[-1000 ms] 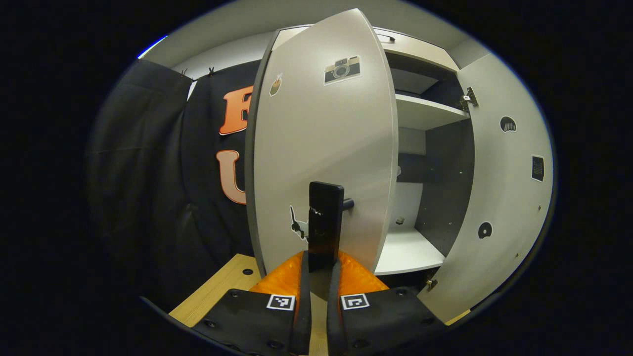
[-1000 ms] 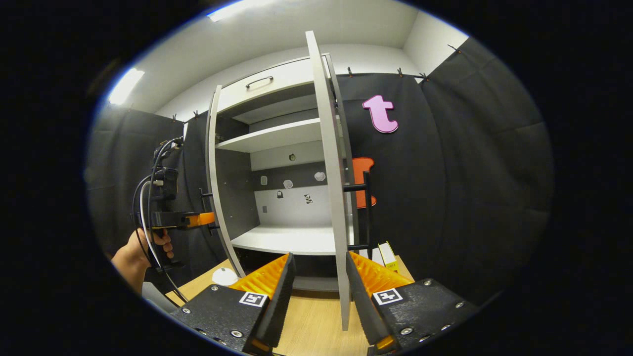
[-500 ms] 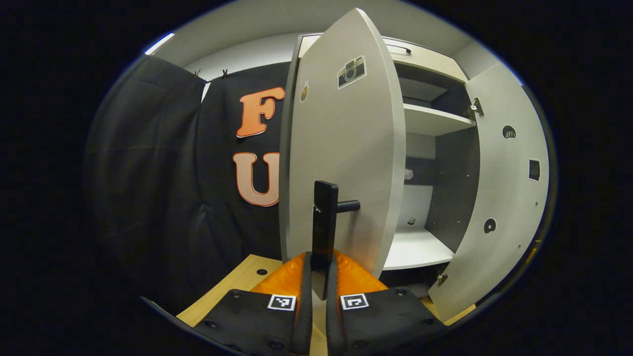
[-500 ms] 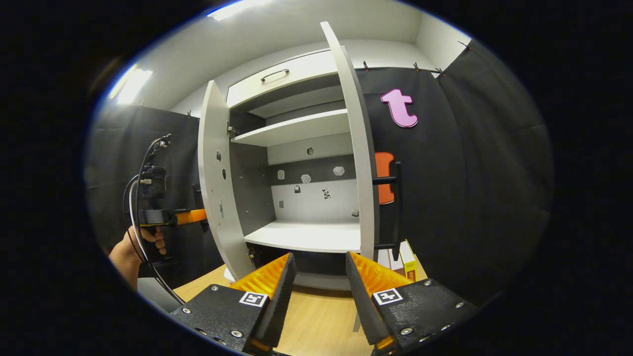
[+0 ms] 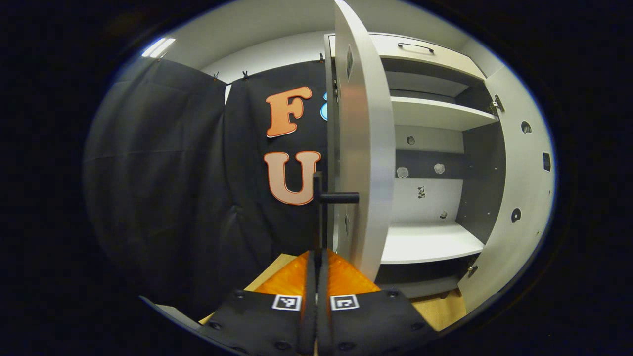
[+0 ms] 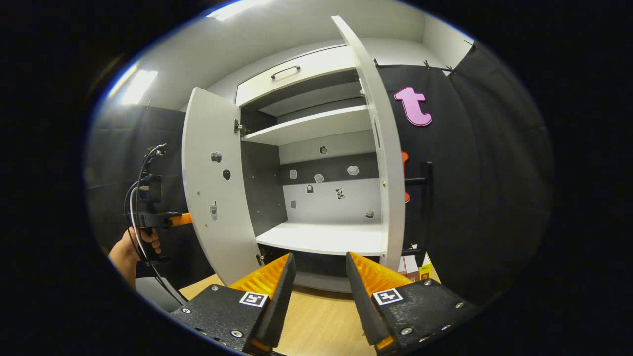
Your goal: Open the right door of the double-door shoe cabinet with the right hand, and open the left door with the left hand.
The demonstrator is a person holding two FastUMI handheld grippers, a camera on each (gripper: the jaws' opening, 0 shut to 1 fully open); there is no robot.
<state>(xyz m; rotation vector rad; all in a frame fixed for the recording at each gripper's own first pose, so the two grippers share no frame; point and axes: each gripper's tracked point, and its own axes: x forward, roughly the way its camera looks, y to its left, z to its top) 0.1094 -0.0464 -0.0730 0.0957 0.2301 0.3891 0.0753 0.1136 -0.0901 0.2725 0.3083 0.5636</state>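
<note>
Both doors of the shoe cabinet stand open. In the left gripper view, the left gripper has its jaws clenched on the black bar handle of the left door, which is seen almost edge-on. In the right gripper view, the right gripper has its jaws released, with a clear gap between them, and it hangs over the wooden bench in front of the cabinet. The right door is swung out wide, its handle apart from the jaws. A hand holds the left gripper beside the left door.
</note>
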